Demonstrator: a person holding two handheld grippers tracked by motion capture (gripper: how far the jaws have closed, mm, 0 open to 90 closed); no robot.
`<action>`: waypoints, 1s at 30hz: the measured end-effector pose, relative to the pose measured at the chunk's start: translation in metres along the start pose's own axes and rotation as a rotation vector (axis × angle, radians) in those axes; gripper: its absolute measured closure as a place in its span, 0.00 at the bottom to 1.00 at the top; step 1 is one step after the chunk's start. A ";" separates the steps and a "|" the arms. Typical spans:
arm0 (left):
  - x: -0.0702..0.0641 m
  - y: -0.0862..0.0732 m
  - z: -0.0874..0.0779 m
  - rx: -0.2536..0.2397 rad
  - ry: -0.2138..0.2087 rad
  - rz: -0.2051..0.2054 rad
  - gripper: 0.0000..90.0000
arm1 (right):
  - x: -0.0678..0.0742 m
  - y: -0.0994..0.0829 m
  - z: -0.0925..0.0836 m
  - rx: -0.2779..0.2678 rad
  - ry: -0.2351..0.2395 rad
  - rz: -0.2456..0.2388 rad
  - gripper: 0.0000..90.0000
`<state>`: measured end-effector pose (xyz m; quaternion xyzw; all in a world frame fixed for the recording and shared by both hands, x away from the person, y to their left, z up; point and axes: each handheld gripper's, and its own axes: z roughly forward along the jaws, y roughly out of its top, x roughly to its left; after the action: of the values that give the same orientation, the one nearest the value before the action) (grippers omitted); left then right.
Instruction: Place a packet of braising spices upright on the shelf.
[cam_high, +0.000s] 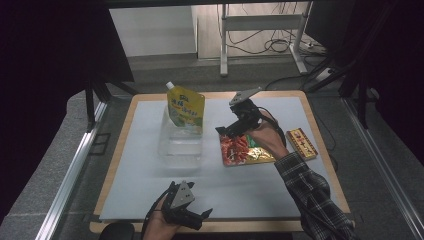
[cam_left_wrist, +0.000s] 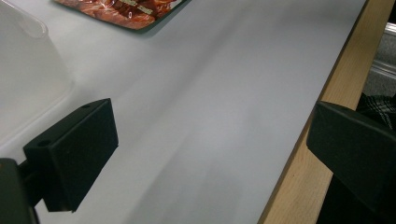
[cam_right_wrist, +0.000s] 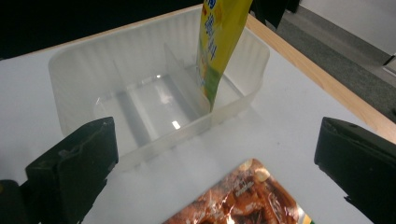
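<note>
Jaws spread on both grippers, nothing between them.

High view: the right gripper (cam_high: 231, 131) hangs over the far edge of the red snack packet (cam_high: 243, 151) on the worktop (cam_high: 150, 180), apparently not touching it; the left gripper (cam_high: 192, 216) rests near the front edge. Left gripper view: its open jaws frame bare worktop, the packet well ahead. Right gripper view: the packet (cam_right_wrist: 243, 200) lies between the open jaws, just before the clear tray (cam_right_wrist: 154, 107) holding an upright yellow pouch (cam_right_wrist: 219, 42).
</note>
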<state>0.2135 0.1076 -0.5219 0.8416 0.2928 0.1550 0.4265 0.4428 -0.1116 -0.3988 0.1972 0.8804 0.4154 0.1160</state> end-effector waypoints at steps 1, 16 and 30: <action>0.000 0.000 0.000 0.001 -0.001 0.001 0.02 | 0.001 -0.003 -0.001 0.003 0.004 0.004 0.00; -0.001 0.000 0.000 0.000 -0.001 0.008 0.02 | 0.004 -0.043 -0.021 -0.025 -0.045 0.049 0.00; -0.002 0.000 0.001 -0.002 -0.006 0.018 0.02 | 0.000 -0.076 -0.039 -0.016 -0.110 0.044 0.00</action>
<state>0.2123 0.1057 -0.5219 0.8443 0.2836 0.1567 0.4268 0.4095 -0.1822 -0.4337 0.2383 0.8647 0.4134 0.1566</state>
